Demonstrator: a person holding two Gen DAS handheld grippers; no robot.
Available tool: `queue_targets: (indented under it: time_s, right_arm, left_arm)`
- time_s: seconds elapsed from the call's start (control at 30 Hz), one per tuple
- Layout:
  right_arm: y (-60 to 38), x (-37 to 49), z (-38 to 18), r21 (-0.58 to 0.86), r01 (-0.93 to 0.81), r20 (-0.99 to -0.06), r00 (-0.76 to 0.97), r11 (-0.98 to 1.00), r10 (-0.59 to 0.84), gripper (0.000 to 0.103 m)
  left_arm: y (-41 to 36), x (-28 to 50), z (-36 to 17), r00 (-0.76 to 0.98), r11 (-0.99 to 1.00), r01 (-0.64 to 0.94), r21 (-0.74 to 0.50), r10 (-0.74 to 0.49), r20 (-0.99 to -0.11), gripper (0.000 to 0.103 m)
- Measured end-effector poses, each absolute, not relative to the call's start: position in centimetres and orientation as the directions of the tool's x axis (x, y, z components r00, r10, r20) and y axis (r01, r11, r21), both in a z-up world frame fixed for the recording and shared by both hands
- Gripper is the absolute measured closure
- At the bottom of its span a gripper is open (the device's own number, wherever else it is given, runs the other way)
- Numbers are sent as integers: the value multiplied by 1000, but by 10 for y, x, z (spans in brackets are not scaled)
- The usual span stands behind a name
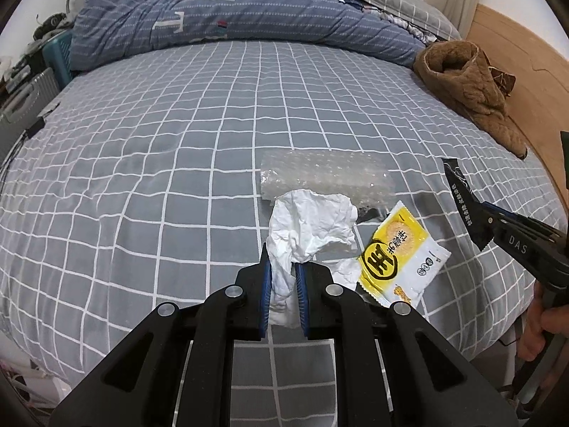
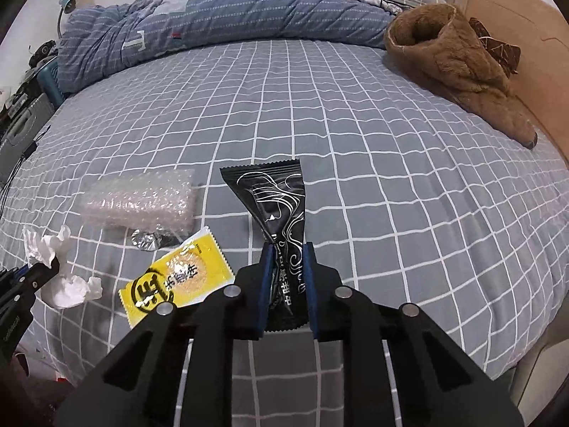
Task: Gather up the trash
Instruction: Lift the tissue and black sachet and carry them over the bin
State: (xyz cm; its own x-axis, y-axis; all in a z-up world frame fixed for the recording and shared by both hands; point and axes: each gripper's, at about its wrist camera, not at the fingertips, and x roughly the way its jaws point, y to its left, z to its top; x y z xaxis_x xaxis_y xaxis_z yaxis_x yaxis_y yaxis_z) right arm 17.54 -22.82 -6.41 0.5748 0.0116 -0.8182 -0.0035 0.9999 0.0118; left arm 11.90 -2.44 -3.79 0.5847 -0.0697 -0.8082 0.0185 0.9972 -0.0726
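We see a crumpled white tissue (image 1: 306, 227) clamped between the blue pads of the left gripper (image 1: 283, 267), lifted at the near edge of the checked bed sheet (image 1: 177, 135). The right gripper (image 2: 288, 259) is squeezed onto a black wrapper (image 2: 281, 206), pinching its lower half. Between the two lies a yellow snack packet (image 1: 398, 252) flat on the sheet, with a roll of bubble wrap (image 1: 320, 174) just beyond it. Farther right rests a brown fleece garment (image 2: 455, 57); a blue striped duvet (image 1: 213, 17) is bunched along the far side.

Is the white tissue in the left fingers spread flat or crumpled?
Crumpled. The white tissue is bunched in deep creases and folds, pinched between the left gripper fingers.
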Motion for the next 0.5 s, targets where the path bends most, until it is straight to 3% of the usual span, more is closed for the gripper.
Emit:
queue_targets:
  time_s: [0.5]
  right_arm:
    - [-216,112,-25,18,-20,-797,603,1000,27,87]
  left_arm:
    - [-26,73,-1,610,996,31,-84,-85,-788,91]
